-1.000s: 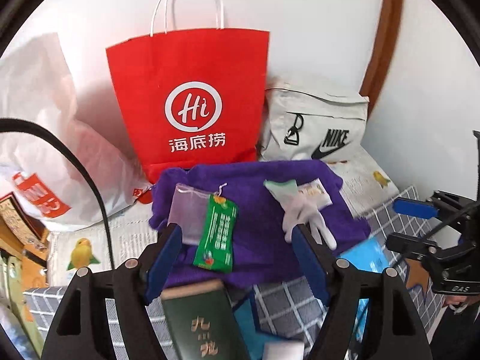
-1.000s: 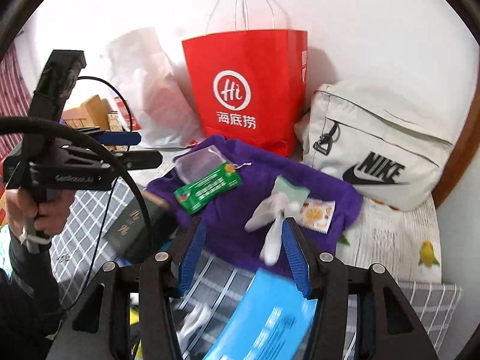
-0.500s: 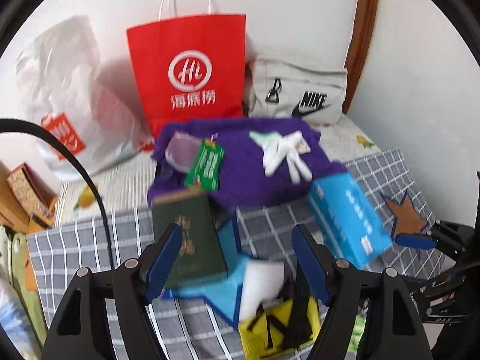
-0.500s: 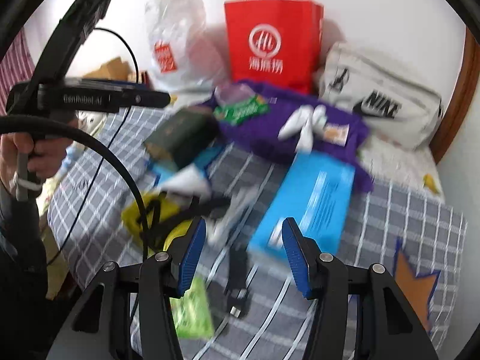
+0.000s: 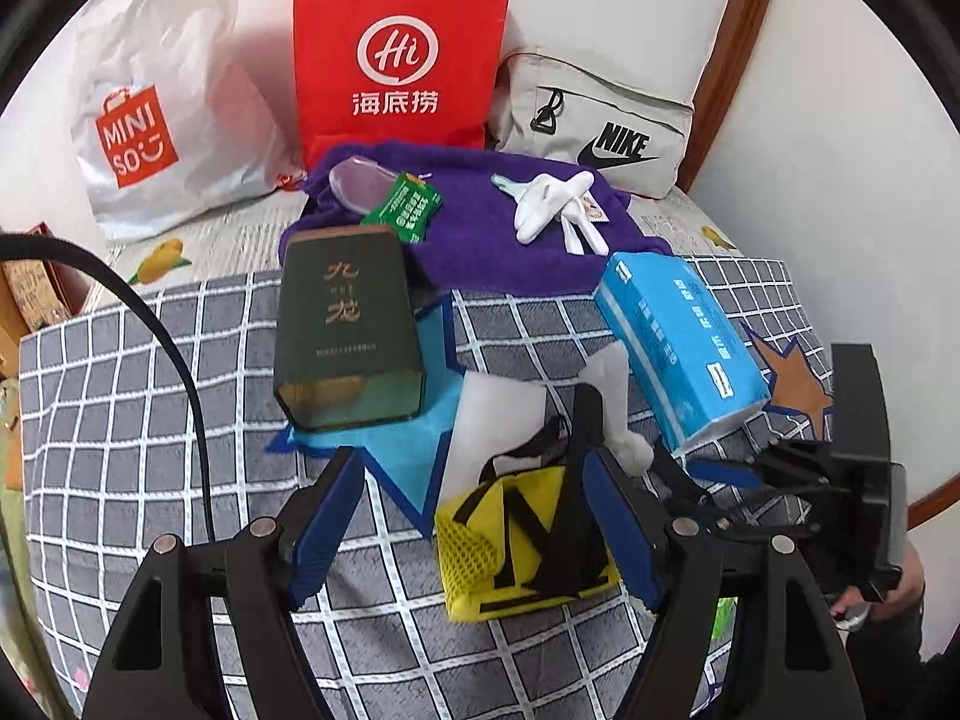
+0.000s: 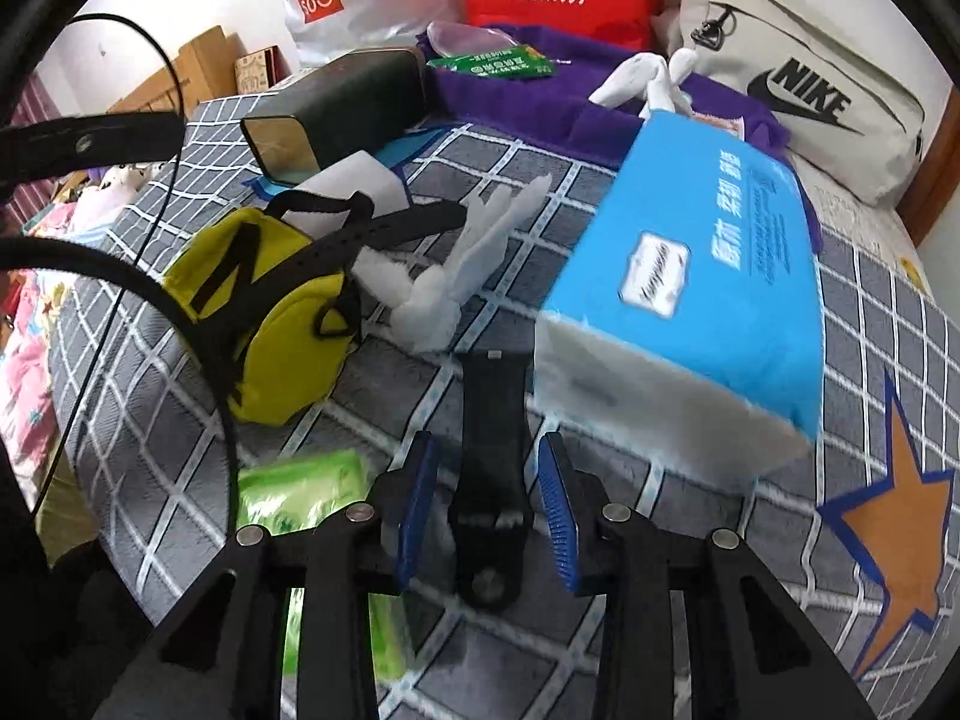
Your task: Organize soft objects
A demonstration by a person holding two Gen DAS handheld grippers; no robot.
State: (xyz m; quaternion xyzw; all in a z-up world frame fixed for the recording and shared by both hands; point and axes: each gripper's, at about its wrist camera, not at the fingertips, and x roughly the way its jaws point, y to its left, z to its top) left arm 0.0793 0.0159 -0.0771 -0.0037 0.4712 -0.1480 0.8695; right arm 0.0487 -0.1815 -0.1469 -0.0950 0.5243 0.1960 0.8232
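Clutter covers the checked bed cover (image 5: pixel 150 396) in the left wrist view: a dark green tin box (image 5: pixel 345 324), a blue tissue pack (image 5: pixel 678 339), a yellow pouch (image 5: pixel 522 546) with black straps, and crumpled white tissue (image 5: pixel 612 396), with a purple towel (image 5: pixel 480 228) farther back carrying white gloves (image 5: pixel 552 207) and a green sachet (image 5: pixel 405 210). The left gripper (image 5: pixel 471 534) hangs just above the pouch, fingers (image 5: pixel 324 522) spread wide, nothing between the pads. At the right edge, the right gripper (image 5: pixel 726 471) reaches in low over the cover.

In the right wrist view, the right gripper (image 6: pixel 489 510) straddles a black strap (image 6: pixel 492 474) lying flat on the cover, just in front of the tissue pack (image 6: pixel 702 294). Its jaws have just been closing, and the strap sits between them, but a gap shows on each side, so the pads are not yet pressing it. A green wipes packet (image 6: pixel 306 492) lies just left of the fingers (image 6: pixel 414 504).

The strap looks light and floppy, probably rubbery; I would pinch it across its width near the thicker buckle end, since a grip at the thin tip would likely let it droop or slide out. The yellow pouch (image 6: pixel 264 312) should be soft and squashy; its body or strap loops offer a surer hold than the mesh face. The tissue pack will dent under pressure, so grasp it across the narrow side.
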